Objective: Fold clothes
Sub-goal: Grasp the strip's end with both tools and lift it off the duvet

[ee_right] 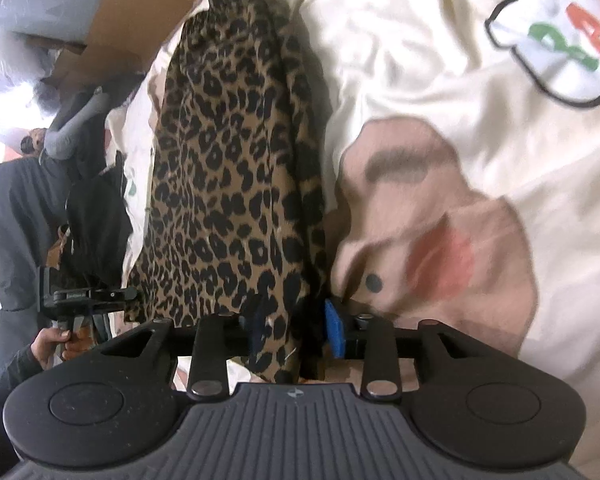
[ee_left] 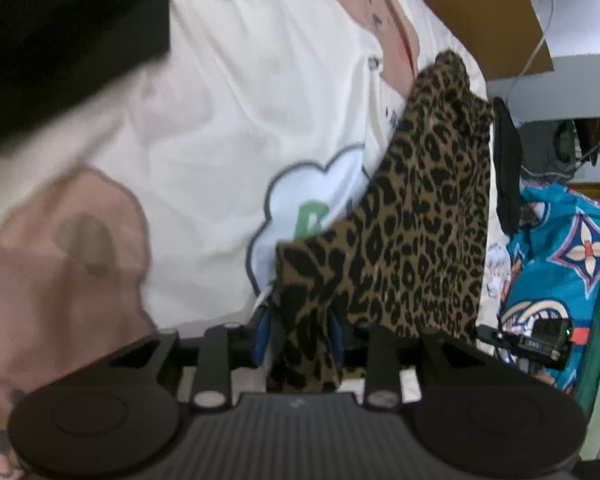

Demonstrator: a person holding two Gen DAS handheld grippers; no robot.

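Setting: cream bedsheet (ee_left: 220,112) printed with pink cartoon shapes and a cloud outline, seen from two cameras mounted on hand-held grippers.
Garment: leopard-print cloth (ee_right: 228,168), folded into a long narrow strip, lying on the sheet and running away from both cameras.
Left gripper (ee_left: 298,336): jaws partly apart, near end of the cloth bunched between the blue pads (ee_left: 260,340); whether the pads press on it cannot be told.
Right gripper (ee_right: 296,328): jaws partly apart, cloth edge hanging between; blue pad (ee_right: 335,330) on the right side stands clear of the fabric, gap visible.
Beside the bed, left view: teal patterned fabric (ee_left: 560,256), brown cardboard (ee_left: 480,8) beyond it.
Beside the bed, right view: a hand (ee_right: 56,342) gripping a black handle, dark clothing behind.
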